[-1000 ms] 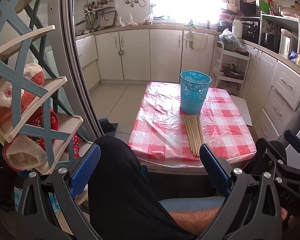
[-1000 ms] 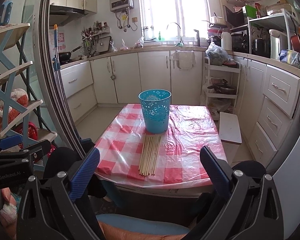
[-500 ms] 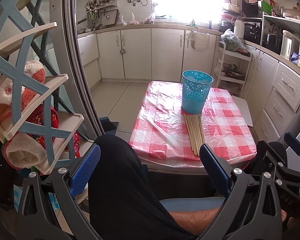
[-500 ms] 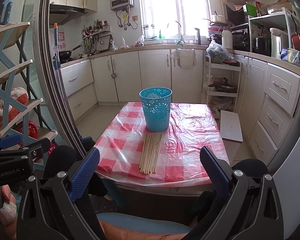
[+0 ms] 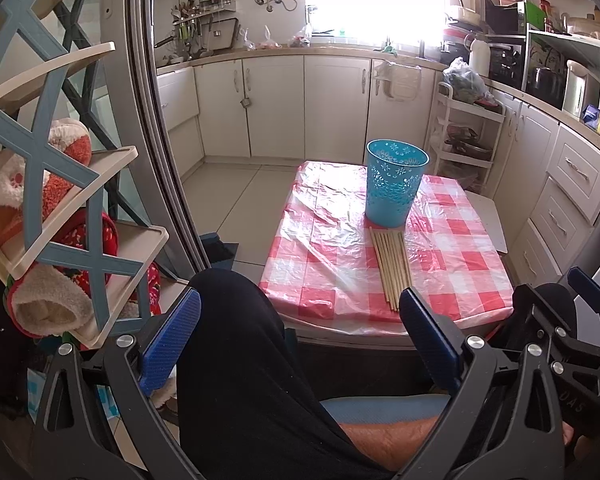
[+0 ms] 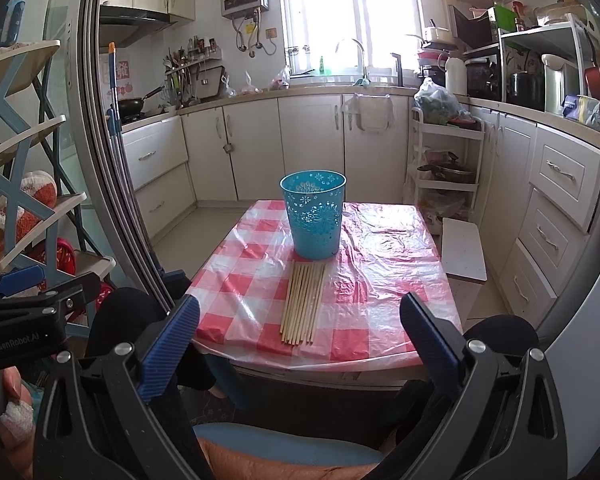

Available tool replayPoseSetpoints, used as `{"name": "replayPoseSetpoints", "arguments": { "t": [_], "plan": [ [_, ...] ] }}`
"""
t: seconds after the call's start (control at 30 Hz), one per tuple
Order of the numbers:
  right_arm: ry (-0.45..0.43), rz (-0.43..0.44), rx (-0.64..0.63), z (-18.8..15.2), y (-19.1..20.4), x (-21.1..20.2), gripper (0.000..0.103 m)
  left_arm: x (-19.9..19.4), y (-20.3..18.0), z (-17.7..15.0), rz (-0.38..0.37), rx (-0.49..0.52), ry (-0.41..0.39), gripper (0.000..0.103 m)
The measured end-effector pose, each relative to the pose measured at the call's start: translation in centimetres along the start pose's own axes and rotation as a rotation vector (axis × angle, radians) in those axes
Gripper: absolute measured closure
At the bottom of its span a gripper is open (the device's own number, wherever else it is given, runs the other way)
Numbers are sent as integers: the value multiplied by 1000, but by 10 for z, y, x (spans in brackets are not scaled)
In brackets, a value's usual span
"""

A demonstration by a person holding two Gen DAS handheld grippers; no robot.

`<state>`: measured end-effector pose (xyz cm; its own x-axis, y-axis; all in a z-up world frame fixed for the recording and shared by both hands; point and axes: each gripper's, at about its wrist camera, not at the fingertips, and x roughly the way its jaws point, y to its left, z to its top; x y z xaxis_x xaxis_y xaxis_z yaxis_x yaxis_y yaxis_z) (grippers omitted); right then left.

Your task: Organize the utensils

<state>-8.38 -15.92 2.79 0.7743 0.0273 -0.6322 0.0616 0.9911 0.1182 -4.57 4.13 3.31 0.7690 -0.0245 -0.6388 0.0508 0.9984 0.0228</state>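
Note:
Several wooden chopsticks (image 5: 391,268) (image 6: 304,304) lie side by side on a red-and-white checked table (image 5: 476,276) (image 6: 380,280). Right behind them stands an upright blue perforated cup (image 5: 394,182) (image 6: 314,216), its mouth showing nothing inside. My left gripper (image 5: 300,320) is open, held low in front of the table's near edge above a person's dark-clothed knee (image 5: 236,320). My right gripper (image 6: 300,320) is also open and holds nothing, short of the table's front edge, with the chopsticks' near ends between its blue pads in view.
A blue-and-cream shelf rack (image 5: 60,216) with plush slippers stands close on the left beside a metal door frame (image 5: 156,140). White cabinets (image 6: 556,208) line the right and back. A white stool (image 6: 462,250) sits right of the table.
Both views have crept slightly closer to the table, and the left view has shifted a little right. Chopsticks and cup have not moved.

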Motion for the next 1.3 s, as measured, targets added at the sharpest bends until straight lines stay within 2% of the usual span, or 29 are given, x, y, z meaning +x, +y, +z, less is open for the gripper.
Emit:
{"name": "replayPoseSetpoints", "arguments": {
  "t": [0.57, 0.7, 0.77, 0.83, 1.07, 1.13, 1.17, 1.3],
  "plan": [
    [36, 0, 2, -1, 1, 10, 7, 15, -1, -2, -3, -4, 24, 7],
    [42, -1, -8, -1, 1, 18, 7, 25, -4, 1, -16, 22, -9, 7],
    [52, -7, -15, 0, -3, 28, 7, 36, -6, 3, -65, 37, -20, 7],
    [60, -21, -19, 1, -7, 42, 7, 55, -6, 3, -121, 38, 2, 7],
    [155, -81, 18, -1, -42, 121, 7, 130, -16, 12, -68, 63, 106, 7],
    [205, -80, 38, -2, -51, 152, 16, 149, -18, 16, -62, 53, 127, 7],
    [234, -71, 47, -2, -55, 168, 26, 157, -19, 18, -62, 45, 134, 7],
    [331, -32, 59, -7, -60, 229, 53, 193, -24, 28, -72, 16, 177, 7]
  ]
}}
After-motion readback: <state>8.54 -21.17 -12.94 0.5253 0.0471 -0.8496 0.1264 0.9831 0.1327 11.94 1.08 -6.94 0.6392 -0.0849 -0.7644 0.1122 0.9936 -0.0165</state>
